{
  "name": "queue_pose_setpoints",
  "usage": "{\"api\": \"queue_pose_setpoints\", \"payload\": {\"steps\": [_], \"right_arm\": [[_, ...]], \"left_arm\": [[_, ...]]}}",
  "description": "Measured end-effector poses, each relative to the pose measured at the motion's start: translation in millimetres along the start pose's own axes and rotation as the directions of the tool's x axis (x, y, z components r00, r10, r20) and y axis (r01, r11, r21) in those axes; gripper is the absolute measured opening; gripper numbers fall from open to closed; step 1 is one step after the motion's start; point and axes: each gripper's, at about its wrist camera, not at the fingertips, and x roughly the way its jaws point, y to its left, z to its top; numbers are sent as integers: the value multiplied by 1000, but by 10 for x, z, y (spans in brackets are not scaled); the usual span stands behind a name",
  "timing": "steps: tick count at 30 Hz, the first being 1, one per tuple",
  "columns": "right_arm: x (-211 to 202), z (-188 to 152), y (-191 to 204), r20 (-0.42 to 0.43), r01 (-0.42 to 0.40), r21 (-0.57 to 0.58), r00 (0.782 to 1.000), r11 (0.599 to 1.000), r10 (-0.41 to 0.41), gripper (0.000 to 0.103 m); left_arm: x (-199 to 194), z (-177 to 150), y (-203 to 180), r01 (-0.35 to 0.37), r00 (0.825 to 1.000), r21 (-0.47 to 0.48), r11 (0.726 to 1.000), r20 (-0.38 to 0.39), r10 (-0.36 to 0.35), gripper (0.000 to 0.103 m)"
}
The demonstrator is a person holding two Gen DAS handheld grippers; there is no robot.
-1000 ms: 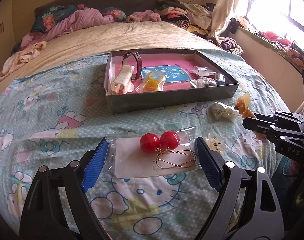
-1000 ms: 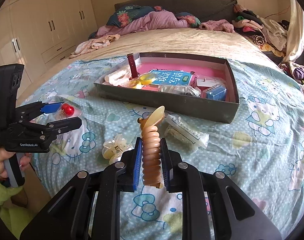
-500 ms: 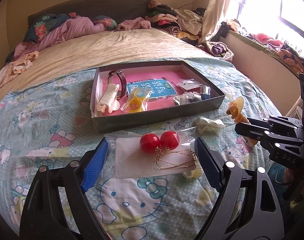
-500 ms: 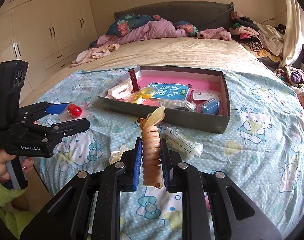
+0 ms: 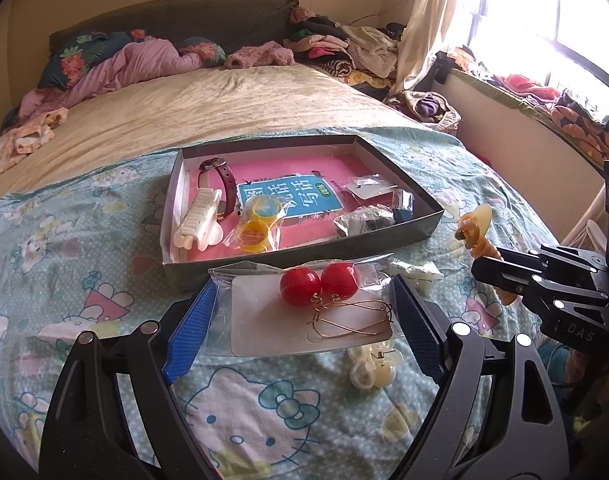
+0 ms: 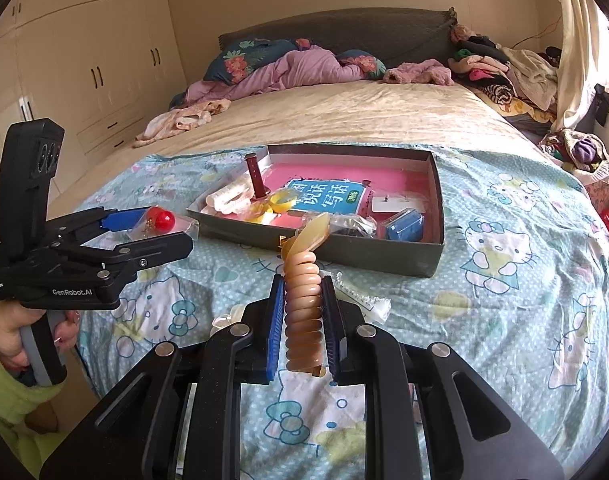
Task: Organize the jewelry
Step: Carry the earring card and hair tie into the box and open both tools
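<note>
My left gripper is shut on a clear packet of red ball earrings, held above the bedspread just in front of the dark open box. The packet also shows in the right wrist view. My right gripper is shut on a tan spiral hair clip, held upright in front of the box. The clip shows in the left wrist view to the right of the box. The box holds a watch, a white hair claw, yellow rings in a packet and small packets.
A pale flower hair claw and a clear packet lie on the Hello Kitty bedspread in front of the box. Crumpled bedding and clothes lie at the head of the bed. A wardrobe stands to the left.
Both grippers have risen and drawn back a little from the bed with their loads. The box looks smaller and farther off in both views.
</note>
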Motion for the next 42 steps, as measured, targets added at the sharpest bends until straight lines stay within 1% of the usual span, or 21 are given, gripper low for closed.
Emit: {"api": "queue_pose_setpoints", "payload": {"steps": [15,21,27,36,42], "right_arm": [[30,143,-189,9,20,57,1000,998,-20,17],[116,271,-255,7,21,65,1000,998,-22,17],[266,409,-343,5,22,79,1000,997,-23,17],[565,616,-421,-12,44,55,999,998,-43,17],[749,647,-482,-37,56,46,998,997,-55,17]], "left_arm": [[195,156,9,10,1000,-12,1000,12,-9,78],[321,245,53,4,1000,-26,1000,12,-4,78],[516,350,108,-11,1000,-46,999,3,11,78],[822,476,156,-28,999,-57,998,-25,27,78],[999,487,193,-38,998,-62,997,-56,35,78]]}}
